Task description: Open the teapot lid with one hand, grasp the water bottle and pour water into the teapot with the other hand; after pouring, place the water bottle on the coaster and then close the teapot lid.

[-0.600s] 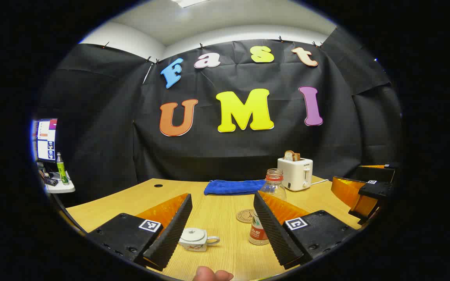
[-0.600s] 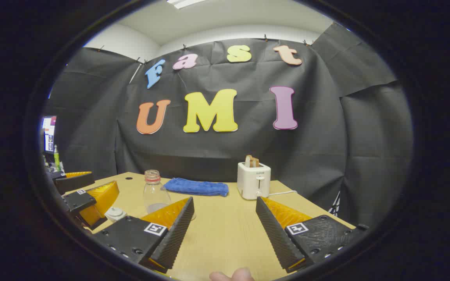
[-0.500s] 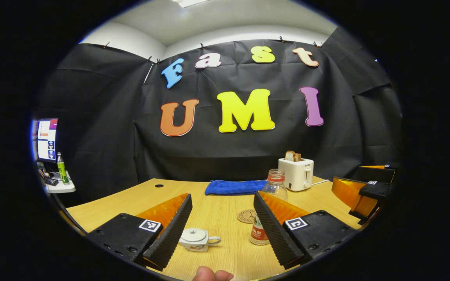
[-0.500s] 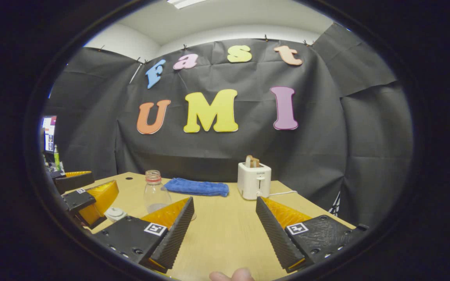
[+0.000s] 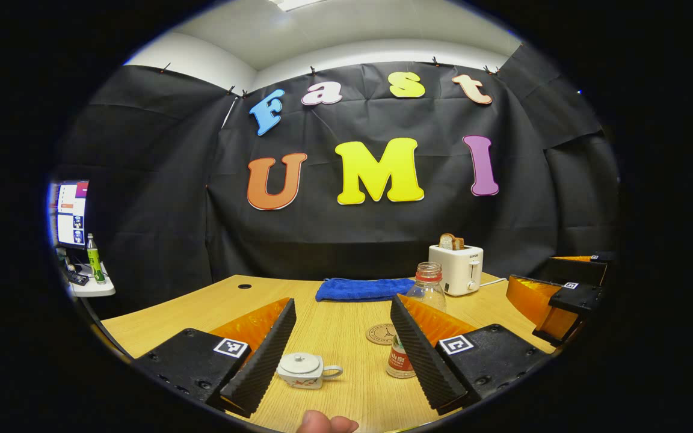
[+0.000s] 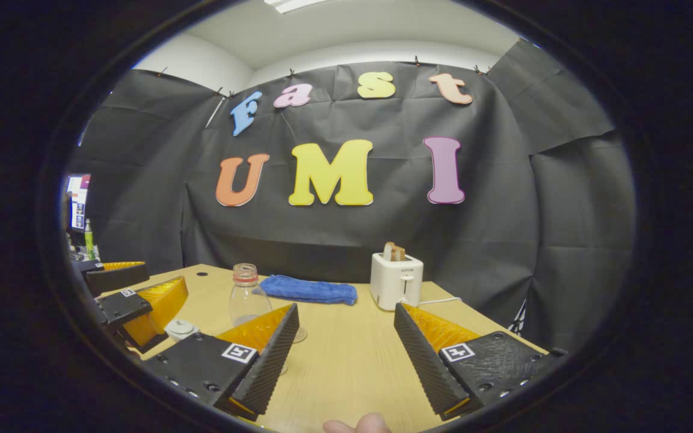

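The left gripper (image 5: 340, 355) holds its two fingers (image 5: 268, 355) wide apart above the wooden table (image 5: 214, 307), touching nothing. Between them, low and close, sits the small white teapot (image 5: 302, 370) with its lid (image 5: 300, 362) still on and its handle pointing toward the water bottle (image 5: 421, 307). That bottle stands upright and uncapped just to the right of the teapot, partly hidden behind the left gripper's right finger. The round coaster (image 5: 379, 334) lies bare on the table just behind the teapot, toward the bottle. Farther back from the teapot lies a folded blue cloth (image 5: 361, 288), and beside that a white toaster (image 5: 456, 269) (with bread standing in its slots).

The right gripper (image 6: 343, 355) also has its fingers (image 6: 421, 355) spread wide, empty over bare tabletop. In its view the bottle stands behind its left finger, and the teapot peeks out farther left, next to the other gripper. A fingertip (image 6: 358, 424) of the holding hand shows at the bottom edge.
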`<state>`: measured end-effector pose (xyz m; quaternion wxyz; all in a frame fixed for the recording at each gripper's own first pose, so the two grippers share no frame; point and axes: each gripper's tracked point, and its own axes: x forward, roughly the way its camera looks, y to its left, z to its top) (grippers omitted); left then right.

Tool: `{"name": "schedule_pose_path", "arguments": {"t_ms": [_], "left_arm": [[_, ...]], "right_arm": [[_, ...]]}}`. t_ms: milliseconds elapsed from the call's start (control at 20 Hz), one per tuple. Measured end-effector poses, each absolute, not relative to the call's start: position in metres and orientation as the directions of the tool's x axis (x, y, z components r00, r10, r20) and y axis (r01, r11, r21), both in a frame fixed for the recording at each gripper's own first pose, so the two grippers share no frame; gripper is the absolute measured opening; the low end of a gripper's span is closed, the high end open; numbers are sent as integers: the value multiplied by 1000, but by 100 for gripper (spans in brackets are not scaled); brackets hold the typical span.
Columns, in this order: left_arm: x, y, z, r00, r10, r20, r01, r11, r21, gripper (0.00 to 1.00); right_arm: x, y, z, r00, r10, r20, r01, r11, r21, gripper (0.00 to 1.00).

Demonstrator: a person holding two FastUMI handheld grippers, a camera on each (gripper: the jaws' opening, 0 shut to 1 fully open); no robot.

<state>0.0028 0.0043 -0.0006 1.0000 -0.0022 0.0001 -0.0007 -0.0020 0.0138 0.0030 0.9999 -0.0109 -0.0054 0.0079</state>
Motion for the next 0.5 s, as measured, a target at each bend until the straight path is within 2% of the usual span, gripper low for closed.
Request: {"name": "schedule_pose_path", "arguments": {"t_ms": [500], "left_arm": [[2, 6, 0, 1000, 3, -1, -3, 1000, -2, 99]], "right_arm": [[-4, 14, 3, 1000, 12, 12, -12, 1000, -15, 95]]}}
